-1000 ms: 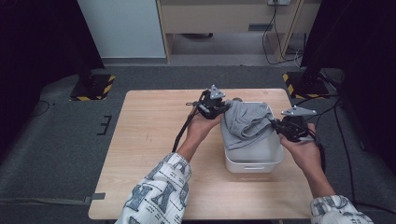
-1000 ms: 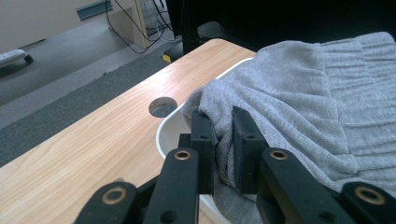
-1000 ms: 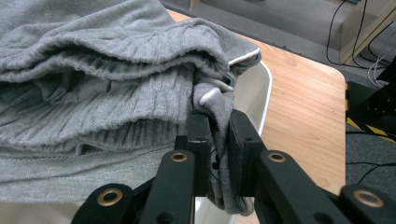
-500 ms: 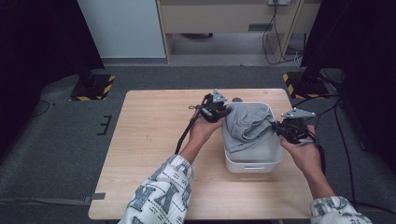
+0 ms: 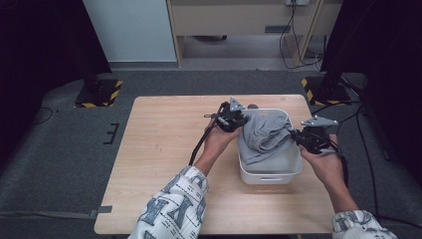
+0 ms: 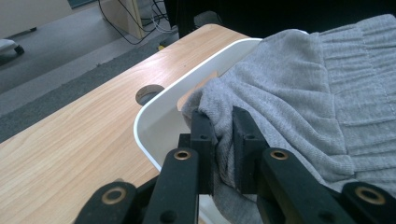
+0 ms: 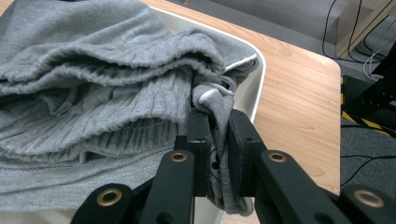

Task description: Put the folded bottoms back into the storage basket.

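A grey knitted garment lies bunched over a white plastic bin on the right half of the wooden table. My left gripper is at the bin's left far corner, shut on a fold of the grey garment; its jaws pinch the cloth just inside the white bin rim. At the bin's right side my right gripper is shut on another bunch of the garment, with a white drawstring end showing above its jaws. The bin's rim curves behind that.
The wooden table has bare surface left of the bin and in front of it. A round cable hole sits in the tabletop near the bin's far left corner. Cables trail from both grippers. Yellow-black stand feet rest on the floor beyond the table.
Both hands have stayed almost still, the left gripper shifting slightly toward the bin. Both grippers keep their hold on the garment.
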{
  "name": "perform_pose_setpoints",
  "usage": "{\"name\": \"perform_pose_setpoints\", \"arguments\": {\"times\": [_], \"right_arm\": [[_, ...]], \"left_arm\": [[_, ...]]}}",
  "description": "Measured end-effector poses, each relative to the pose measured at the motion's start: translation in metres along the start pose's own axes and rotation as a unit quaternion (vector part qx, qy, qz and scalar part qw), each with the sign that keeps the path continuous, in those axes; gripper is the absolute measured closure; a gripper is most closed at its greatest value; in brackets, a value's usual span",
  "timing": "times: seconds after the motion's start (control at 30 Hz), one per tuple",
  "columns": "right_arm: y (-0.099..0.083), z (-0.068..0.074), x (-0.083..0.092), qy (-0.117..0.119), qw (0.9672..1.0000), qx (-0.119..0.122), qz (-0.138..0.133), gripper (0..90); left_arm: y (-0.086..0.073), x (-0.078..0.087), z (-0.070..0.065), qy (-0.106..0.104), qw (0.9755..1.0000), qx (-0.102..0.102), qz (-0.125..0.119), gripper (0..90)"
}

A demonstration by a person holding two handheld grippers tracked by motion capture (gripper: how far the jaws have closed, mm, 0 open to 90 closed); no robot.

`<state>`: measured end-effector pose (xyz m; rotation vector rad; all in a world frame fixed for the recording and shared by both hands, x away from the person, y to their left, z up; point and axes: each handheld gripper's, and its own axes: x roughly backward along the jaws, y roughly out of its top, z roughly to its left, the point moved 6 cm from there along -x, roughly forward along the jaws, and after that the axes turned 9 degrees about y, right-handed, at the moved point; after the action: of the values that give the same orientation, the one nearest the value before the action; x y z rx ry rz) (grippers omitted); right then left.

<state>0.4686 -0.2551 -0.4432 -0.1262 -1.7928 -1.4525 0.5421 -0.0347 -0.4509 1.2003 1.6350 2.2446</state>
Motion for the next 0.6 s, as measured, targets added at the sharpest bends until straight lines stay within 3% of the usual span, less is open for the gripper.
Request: {"name": "perform_pose_setpoints", "arguments": {"times": [0.6], "right_arm": [[-0.0007,-0.003,0.0015,-0.006,1.0,0.001,0.001,80.2]], "left_arm": [[0.0016,-0.0076,0.0019,0.007,0.9999,0.011,-0.008,80.2]]}}
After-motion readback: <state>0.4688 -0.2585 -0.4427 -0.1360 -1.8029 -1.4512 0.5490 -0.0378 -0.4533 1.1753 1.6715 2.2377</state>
